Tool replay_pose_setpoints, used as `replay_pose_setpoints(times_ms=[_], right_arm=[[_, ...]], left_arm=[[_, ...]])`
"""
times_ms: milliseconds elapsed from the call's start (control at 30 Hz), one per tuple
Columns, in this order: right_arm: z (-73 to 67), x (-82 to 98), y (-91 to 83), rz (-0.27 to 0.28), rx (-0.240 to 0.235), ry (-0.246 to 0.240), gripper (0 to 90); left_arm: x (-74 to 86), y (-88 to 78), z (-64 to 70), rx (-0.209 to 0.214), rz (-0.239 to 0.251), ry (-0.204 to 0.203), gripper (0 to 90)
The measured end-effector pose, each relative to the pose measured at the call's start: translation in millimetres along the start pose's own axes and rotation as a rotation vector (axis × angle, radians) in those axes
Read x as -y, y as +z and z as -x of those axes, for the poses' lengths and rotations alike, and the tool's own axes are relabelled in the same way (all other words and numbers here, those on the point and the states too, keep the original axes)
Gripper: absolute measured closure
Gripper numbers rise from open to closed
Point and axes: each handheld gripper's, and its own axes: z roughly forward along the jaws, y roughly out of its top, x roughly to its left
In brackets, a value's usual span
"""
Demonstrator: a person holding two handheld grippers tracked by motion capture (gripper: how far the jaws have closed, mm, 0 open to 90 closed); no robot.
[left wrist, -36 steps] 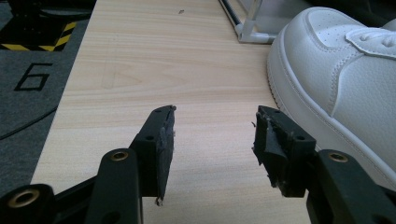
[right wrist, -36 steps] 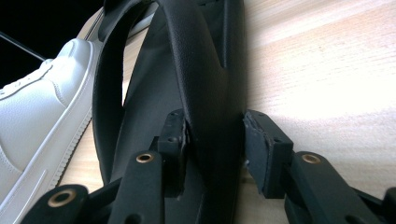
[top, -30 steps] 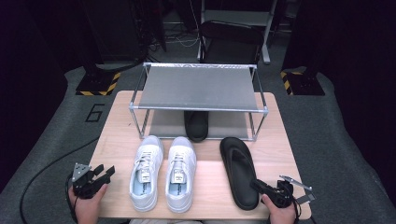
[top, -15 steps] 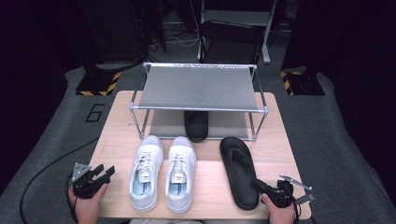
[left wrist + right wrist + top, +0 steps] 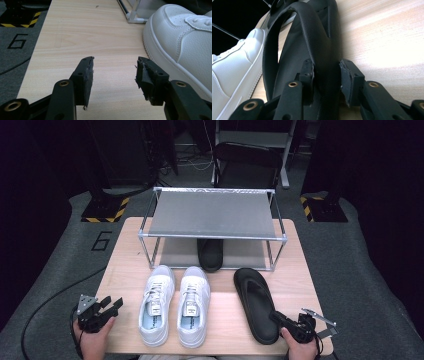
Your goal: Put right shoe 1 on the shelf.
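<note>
A black flip-flop lies on the right of the wooden table, heel toward me. My right gripper sits at that heel. In the right gripper view its jaws straddle the flip-flop's right heel rim. One finger rests over the sole by the strap and the other stands just outside the edge. The jaws have just been closing and do not clearly press. My left gripper rests open at the front left, nothing between its fingers, beside a white sneaker.
A pair of white sneakers stands side by side in the middle, toes away from me. A metal-framed shoe rack stands at the back, with a second black flip-flop under its shelf. The table's front edge is close to both hands.
</note>
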Motion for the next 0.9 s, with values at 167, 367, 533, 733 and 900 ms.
replay_pose_setpoints(times_ms=[167, 367, 533, 733, 900], right_arm=[[-2.7, 0.3, -1.7, 0.030, -0.007, 0.002, 65.1], [-6.2, 0.4, -4.0, 0.051, -0.001, -0.004, 65.1], [-9.7, -1.1, -4.3, 0.079, 0.000, -0.016, 65.1], [-11.6, -2.3, -4.6, 0.092, 0.010, 0.005, 65.2], [-13.8, -6.0, -3.6, 0.102, 0.023, 0.004, 65.2]], left_arm=[[0.1, 0.5, 0.1, -0.002, 0.004, 0.003, 47.5], [0.2, 0.4, 0.2, -0.002, 0.004, 0.002, 47.5], [0.2, 0.6, 0.9, -0.001, 0.001, 0.002, 47.5], [0.4, 0.8, 0.8, -0.001, 0.001, -0.002, 47.5], [0.5, 0.9, 0.8, 0.000, 0.001, -0.002, 47.5]])
